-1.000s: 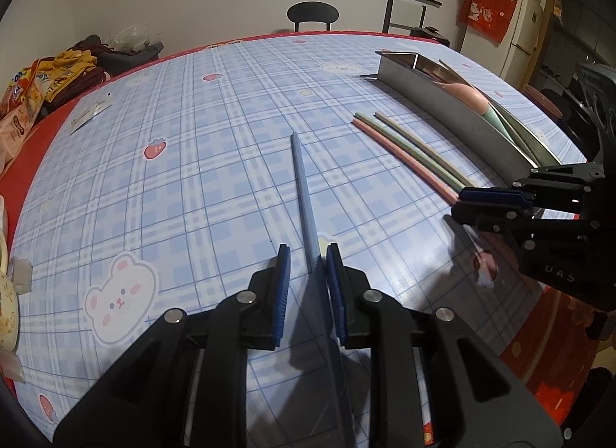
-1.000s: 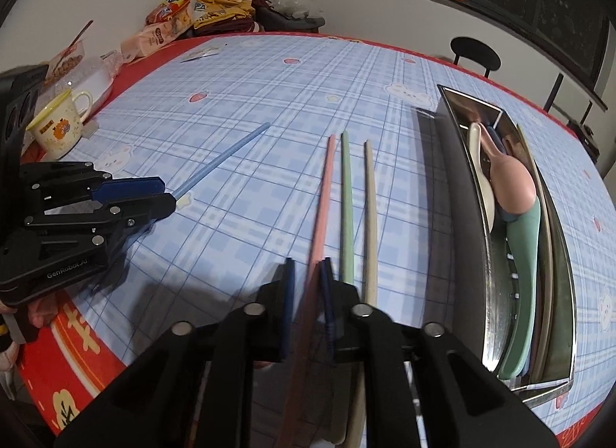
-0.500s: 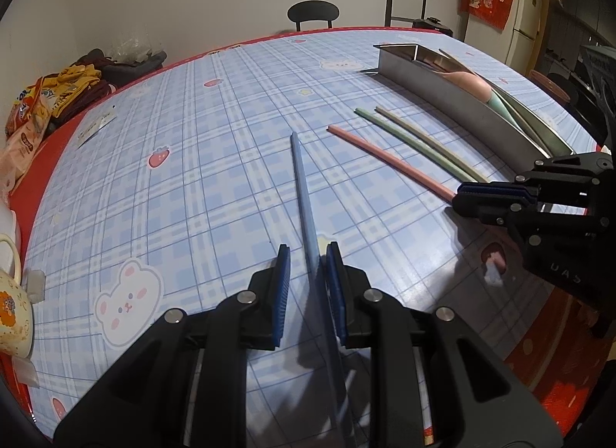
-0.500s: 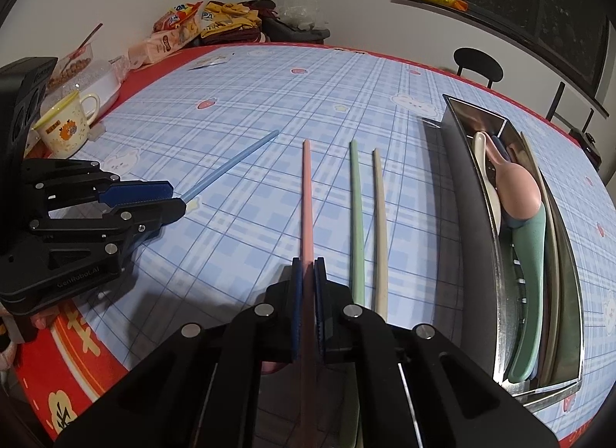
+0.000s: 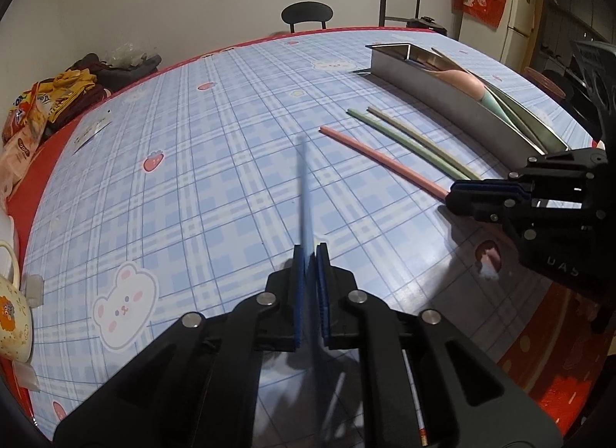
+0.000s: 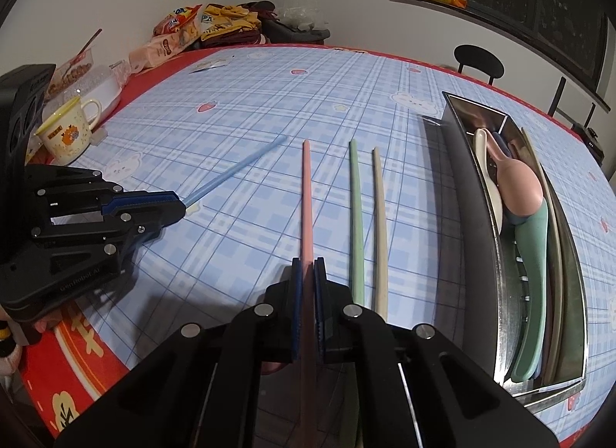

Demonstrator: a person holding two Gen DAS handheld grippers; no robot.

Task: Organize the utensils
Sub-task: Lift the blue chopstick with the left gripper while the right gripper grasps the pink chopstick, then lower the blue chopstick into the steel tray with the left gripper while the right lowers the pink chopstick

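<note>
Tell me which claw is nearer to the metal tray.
Right. The right claw, shut on the pink chopstick, is beside the metal tray; the left claw is farther away.

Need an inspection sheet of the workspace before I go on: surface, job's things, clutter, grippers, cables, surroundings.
Surface: table under a blue checked cloth.
Job's things: blue chopstick, pink chopstick, green chopstick and beige chopstick on the cloth; metal tray holds spoons.
Clutter: mug, snack bags at the edge.
Grippers: left gripper shut on blue chopstick; right gripper shut on pink chopstick.
Cables: nothing seen.
Surroundings: chair, window, fridge.
</note>
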